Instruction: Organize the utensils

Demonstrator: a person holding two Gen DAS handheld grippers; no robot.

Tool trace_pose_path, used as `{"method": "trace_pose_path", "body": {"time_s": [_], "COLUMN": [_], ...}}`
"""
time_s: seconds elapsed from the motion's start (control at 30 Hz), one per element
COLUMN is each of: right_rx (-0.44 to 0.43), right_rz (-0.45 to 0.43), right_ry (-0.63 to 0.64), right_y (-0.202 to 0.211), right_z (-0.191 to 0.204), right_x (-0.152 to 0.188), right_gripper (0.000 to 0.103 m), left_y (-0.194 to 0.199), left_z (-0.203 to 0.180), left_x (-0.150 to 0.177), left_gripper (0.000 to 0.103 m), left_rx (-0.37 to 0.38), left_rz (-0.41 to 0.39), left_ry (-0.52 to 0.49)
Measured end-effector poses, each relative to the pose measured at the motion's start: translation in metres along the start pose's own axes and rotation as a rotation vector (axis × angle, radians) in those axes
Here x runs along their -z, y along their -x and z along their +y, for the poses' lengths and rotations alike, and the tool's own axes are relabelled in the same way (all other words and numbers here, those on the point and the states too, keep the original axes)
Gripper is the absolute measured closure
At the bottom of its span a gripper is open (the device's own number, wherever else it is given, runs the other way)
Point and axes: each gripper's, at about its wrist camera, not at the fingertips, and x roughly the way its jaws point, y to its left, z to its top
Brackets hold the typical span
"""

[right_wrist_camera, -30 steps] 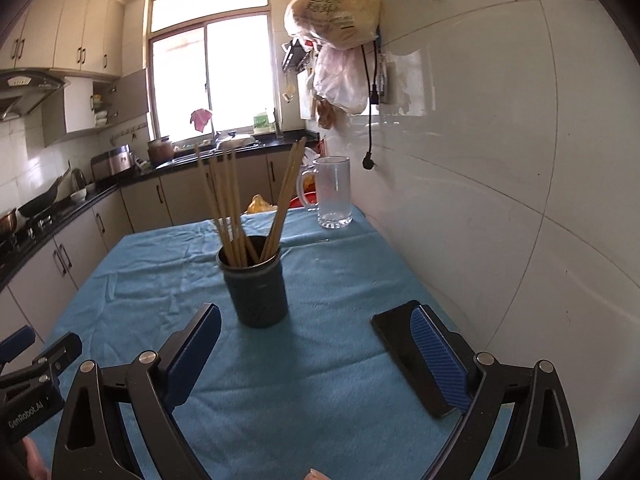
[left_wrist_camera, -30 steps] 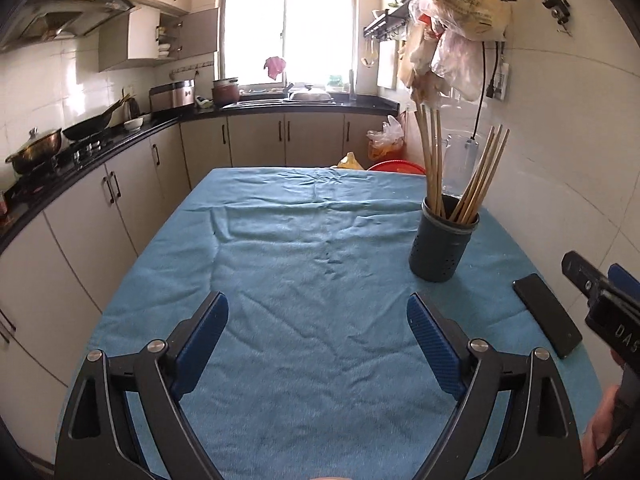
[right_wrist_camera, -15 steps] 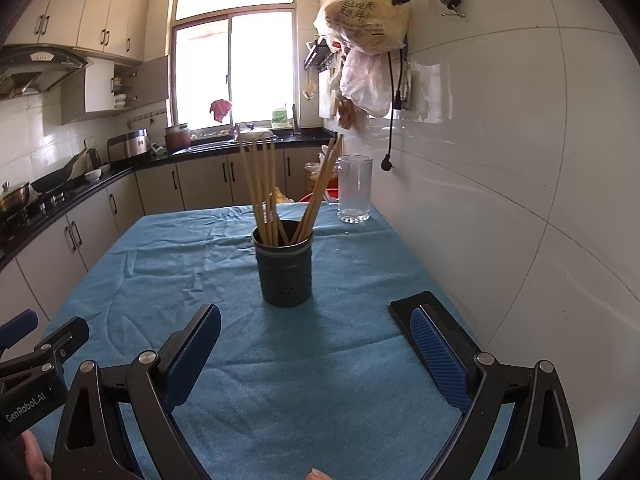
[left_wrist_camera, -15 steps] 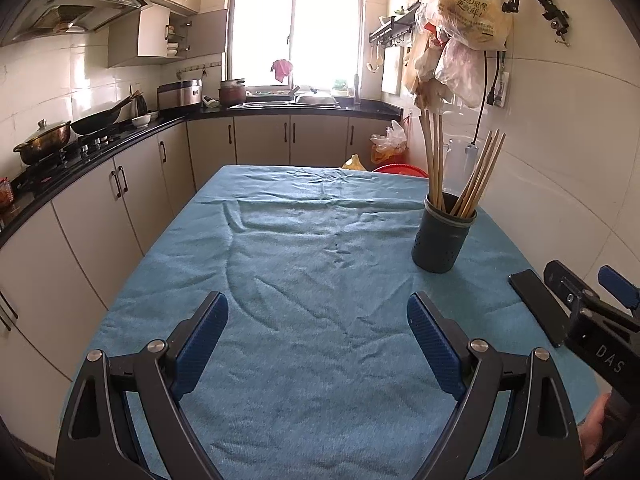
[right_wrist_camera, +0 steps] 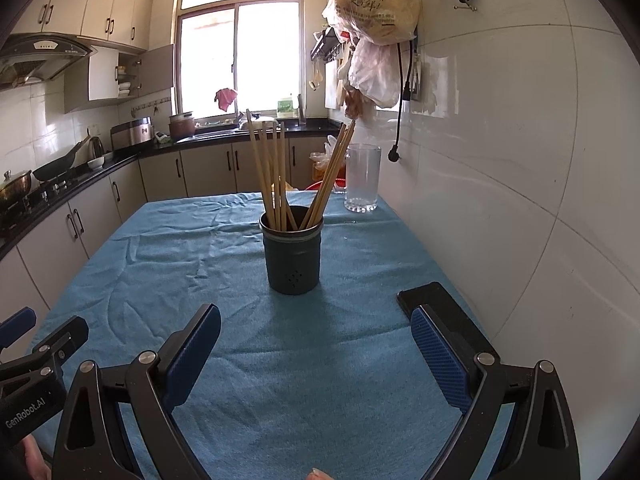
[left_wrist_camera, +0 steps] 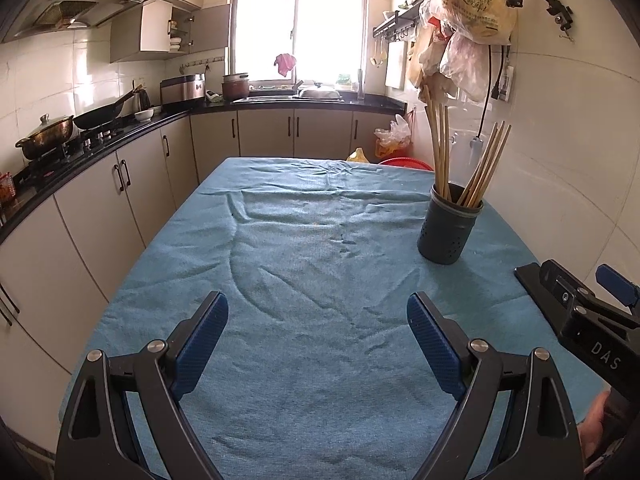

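Observation:
A dark grey utensil holder (right_wrist_camera: 294,254) stands upright on the blue tablecloth (right_wrist_camera: 200,264), with several wooden chopsticks (right_wrist_camera: 276,176) standing in it. It also shows in the left wrist view (left_wrist_camera: 449,226) at the right. My left gripper (left_wrist_camera: 318,344) is open and empty over the near part of the cloth. My right gripper (right_wrist_camera: 316,352) is open and empty, in front of the holder and apart from it. The right gripper shows at the right edge of the left wrist view (left_wrist_camera: 580,304).
A black phone (right_wrist_camera: 444,312) lies on the cloth near the white tiled wall, under my right finger. A glass mug (right_wrist_camera: 362,178) stands at the far right corner. Kitchen cabinets and a stove with pans (left_wrist_camera: 48,136) run along the left. Plastic bags (right_wrist_camera: 376,12) hang on the wall.
Both grippers have pulled back and risen a little, so the holder looks farther away. The right wrist view has swung so the holder sits more to the centre. Both stay open.

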Motion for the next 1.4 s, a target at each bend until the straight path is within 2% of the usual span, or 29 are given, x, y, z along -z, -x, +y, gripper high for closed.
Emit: {"method": "trace_pose_path", "body": {"time_s": [1.4], "right_rx": [-0.004], "right_rz": [0.055], "right_ry": [0.009], "right_y": [-0.013], "right_z": [0.002], "right_x": [0.008], "right_gripper": [0.005], "left_y": [-0.004], "left_z": [-0.002], "left_x": [0.003], "left_gripper": [0.013], "left_rx": [0.000], "left_rz": [0.016], "left_ry": [-0.010]}}
